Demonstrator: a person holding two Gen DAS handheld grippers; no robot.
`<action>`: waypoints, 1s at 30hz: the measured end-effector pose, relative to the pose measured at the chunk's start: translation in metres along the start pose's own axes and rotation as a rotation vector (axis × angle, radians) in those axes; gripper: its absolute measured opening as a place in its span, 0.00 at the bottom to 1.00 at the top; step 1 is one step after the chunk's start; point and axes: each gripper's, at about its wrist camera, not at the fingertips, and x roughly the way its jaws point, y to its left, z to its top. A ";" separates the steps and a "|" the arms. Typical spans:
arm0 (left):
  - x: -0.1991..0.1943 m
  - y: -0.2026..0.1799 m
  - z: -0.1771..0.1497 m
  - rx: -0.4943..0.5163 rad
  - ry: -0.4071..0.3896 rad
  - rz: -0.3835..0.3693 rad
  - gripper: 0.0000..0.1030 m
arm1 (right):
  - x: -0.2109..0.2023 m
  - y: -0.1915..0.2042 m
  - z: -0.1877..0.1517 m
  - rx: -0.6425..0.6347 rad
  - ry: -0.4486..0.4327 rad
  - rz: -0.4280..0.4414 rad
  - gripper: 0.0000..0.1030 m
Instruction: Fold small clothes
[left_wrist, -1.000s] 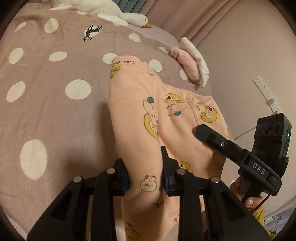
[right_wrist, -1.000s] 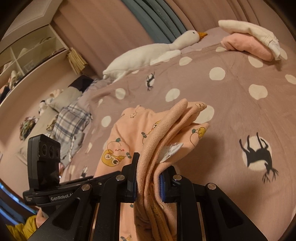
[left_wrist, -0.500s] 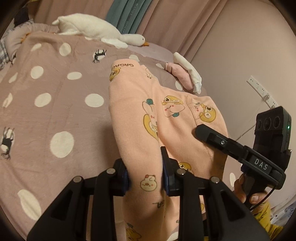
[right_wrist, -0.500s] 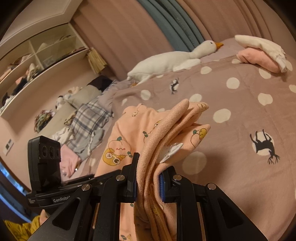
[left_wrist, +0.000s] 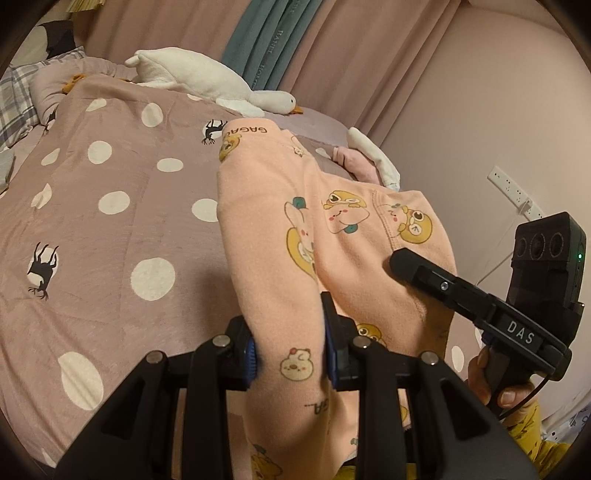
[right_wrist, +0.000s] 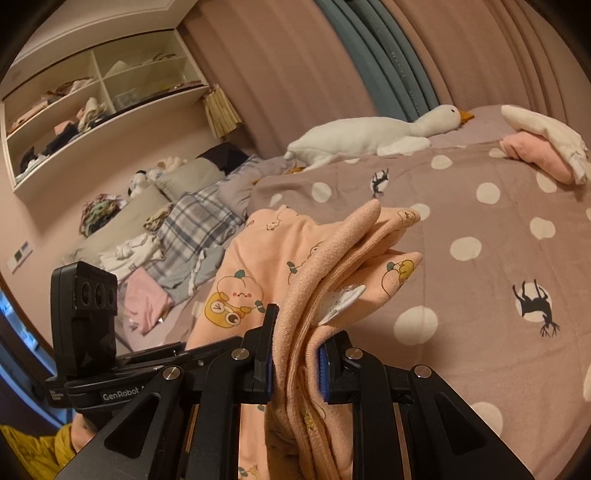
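Pyjama trousers (left_wrist: 314, 236) peach fleece | left gripper (left_wrist: 291, 354) pinched on one bunched edge | right gripper (right_wrist: 295, 362) clamped on stacked ribbed layers | garment hangs between both, above dotted bedspread (left_wrist: 110, 229) | looks light, soft, floppy; sags unless spread | best held at hems or waistband, thick layers grip well

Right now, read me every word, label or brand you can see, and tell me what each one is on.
"GAGA", upside down, cut off by a fold: peach cartoon-print fleece garment.
"DAS": black right gripper.
"GenRobot": black left gripper.
Vertical gold lettering on teal curtain: too blurred to read.
White tag inside the garment: too small to read.
Partial letters low on the garment: unreadable.
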 end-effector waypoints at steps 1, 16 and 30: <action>-0.002 0.000 0.000 -0.002 -0.002 0.000 0.26 | 0.000 0.002 -0.001 -0.005 -0.001 0.001 0.19; -0.016 0.007 -0.002 -0.021 -0.033 -0.013 0.26 | 0.003 0.016 0.003 -0.049 0.005 0.019 0.19; -0.026 0.007 -0.005 -0.023 -0.047 -0.005 0.26 | 0.005 0.026 0.005 -0.090 0.015 0.011 0.19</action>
